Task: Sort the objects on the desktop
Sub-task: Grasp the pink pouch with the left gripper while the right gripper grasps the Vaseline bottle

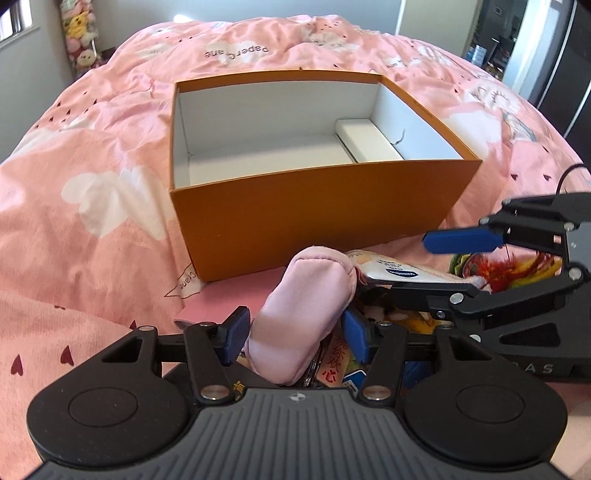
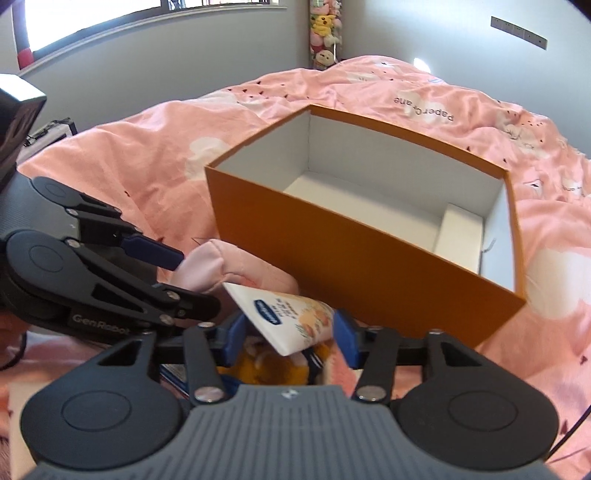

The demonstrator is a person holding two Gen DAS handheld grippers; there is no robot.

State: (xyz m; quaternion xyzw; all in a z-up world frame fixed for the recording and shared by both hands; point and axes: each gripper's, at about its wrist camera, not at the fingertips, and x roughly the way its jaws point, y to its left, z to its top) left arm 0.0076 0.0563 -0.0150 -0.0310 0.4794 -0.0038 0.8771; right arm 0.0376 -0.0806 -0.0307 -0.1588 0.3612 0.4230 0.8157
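Note:
An orange open-top box [image 1: 314,206] [image 2: 332,266] stands on the pink bedspread, and a small white box [image 1: 369,140] [image 2: 461,232] lies in its right end. In front of it is a pile of small items. My left gripper [image 1: 295,336] [image 2: 199,282] is shut on a pink fabric pouch [image 1: 306,306] [image 2: 207,269], which stands upright between the blue pads. My right gripper [image 2: 290,336] [image 1: 402,264] straddles a white hand-cream tube [image 2: 291,317] [image 1: 399,273]. One pad is at the tube's edge and a gap shows at the other.
Colourful packets and a red feathered item [image 1: 509,269] lie under both grippers. A pink flat card [image 1: 236,291] sits by the box's near corner. The rumpled bedspread [image 1: 92,147] spreads all around. Plush toys [image 2: 325,26] hang at the far wall.

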